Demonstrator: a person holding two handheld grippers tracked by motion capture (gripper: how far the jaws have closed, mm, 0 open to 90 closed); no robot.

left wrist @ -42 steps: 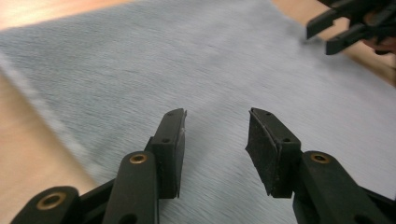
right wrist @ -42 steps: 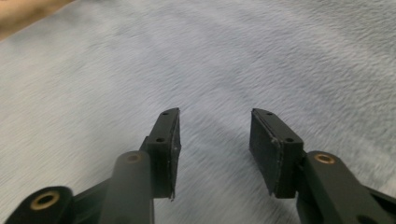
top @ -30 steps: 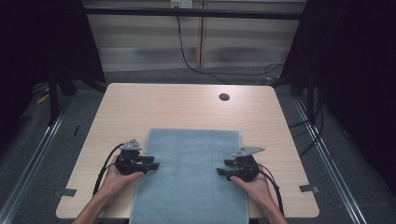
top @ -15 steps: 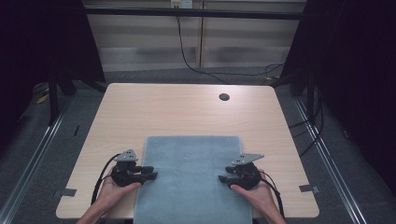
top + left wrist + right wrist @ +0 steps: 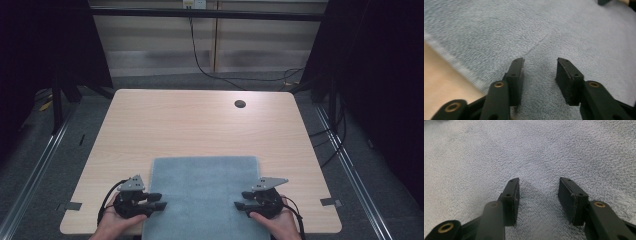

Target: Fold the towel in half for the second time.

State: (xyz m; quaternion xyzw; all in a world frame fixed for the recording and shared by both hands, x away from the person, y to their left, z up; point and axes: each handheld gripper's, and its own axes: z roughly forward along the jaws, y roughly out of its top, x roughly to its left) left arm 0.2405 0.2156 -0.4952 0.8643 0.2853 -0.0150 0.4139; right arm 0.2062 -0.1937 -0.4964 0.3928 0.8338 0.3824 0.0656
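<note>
The grey towel (image 5: 205,195) lies flat at the surface's (image 5: 200,125) six o'clock edge, unfolded. Left gripper (image 5: 159,201) at its nine o'clock side, jaws just reopened, and right gripper (image 5: 240,206) at three o'clock are both spread, pinching nothing; folding seems all ahead.

Plain grey-blue towel (image 5: 205,192), no print, only a fine looped nap and a paler hem (image 5: 454,63) along its edge; pale beige wood-grain table (image 5: 200,125) around it, with one dark round hole (image 5: 240,104) beyond the towel's far edge; matte black left gripper (image 5: 159,201) and right gripper (image 5: 242,205) at the towel's sides, brass-coloured rivets (image 5: 499,84), grey plates on top
</note>
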